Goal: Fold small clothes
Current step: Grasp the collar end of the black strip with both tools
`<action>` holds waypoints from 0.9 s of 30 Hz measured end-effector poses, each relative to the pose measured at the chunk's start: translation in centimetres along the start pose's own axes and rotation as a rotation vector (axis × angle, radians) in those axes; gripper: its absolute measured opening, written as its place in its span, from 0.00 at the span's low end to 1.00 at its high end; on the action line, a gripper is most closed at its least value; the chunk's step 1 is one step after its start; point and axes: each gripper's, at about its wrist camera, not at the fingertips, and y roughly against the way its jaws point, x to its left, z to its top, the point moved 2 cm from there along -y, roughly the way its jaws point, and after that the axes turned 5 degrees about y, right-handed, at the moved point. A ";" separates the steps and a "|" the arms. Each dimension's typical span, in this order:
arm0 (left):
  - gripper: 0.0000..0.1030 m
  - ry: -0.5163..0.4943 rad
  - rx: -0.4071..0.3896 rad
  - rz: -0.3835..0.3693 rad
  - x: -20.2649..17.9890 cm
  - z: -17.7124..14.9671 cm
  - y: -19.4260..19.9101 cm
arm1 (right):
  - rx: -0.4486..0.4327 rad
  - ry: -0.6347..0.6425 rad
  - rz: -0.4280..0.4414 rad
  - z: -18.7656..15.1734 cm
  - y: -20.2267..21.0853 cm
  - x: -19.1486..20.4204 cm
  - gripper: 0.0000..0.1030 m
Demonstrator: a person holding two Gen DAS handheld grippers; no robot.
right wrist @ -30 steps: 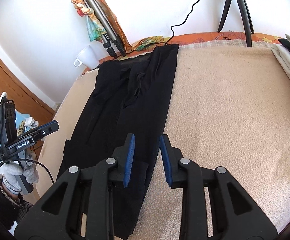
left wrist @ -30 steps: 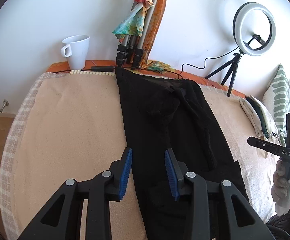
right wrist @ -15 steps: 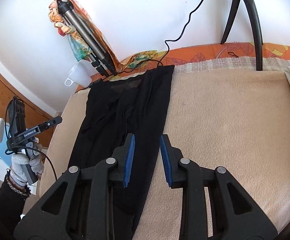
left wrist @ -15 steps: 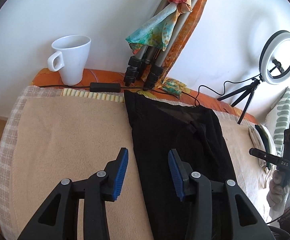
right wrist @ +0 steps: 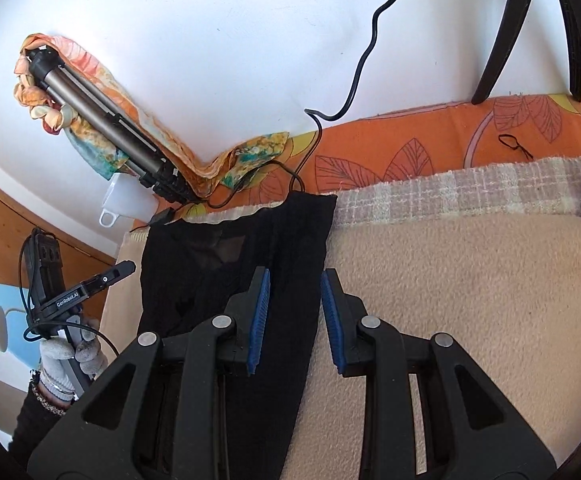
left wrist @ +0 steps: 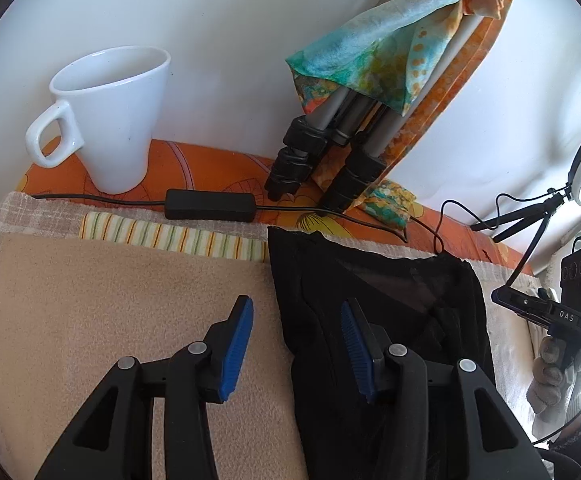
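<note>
Both grippers have travelled up the length of the black garment (left wrist: pixel 374 304) toward its far end, so the white mug (left wrist: pixel 108 116) and the folded tripod (left wrist: pixel 330 152) wrapped in a patterned scarf (left wrist: pixel 374 52) now loom much larger than a second ago. The garment, which looks like sheer black tights or leggings, lies stretched lengthwise on the beige blanket (left wrist: pixel 110 300), its waistband end just short of the orange leaf-print cloth (right wrist: pixel 410 152) by the wall. The left gripper (left wrist: pixel 296 346) straddles the garment's left edge, one blue pad over the blanket and the other over the fabric; its jaws have just been opening and stand spread, pinching nothing. The right gripper (right wrist: pixel 294 314) hovers over the garment's right edge with its fingers moderately apart and empty. With both grippers poised at the two waistband corners, the likely next step is to pinch those corners and fold that end back over the legs.
</note>
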 end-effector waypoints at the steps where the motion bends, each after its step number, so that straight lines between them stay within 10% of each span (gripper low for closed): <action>1: 0.46 0.001 0.003 -0.002 0.1 0.3 -0.4 | 0.003 -0.009 0.001 0.3 -0.4 -0.3 0.27; 14: 0.42 -0.040 0.010 0.026 -0.6 2.0 -3.6 | 0.010 -0.039 0.014 1.8 -4.6 -1.6 0.27; 20: 0.05 -0.066 0.003 0.003 -1.5 2.0 -3.9 | 0.007 -0.011 0.025 2.1 -5.4 -0.9 0.18; 27: 0.02 -0.095 -0.050 -0.051 -2.7 1.9 -1.4 | -0.042 0.007 0.071 2.2 -3.3 0.1 0.05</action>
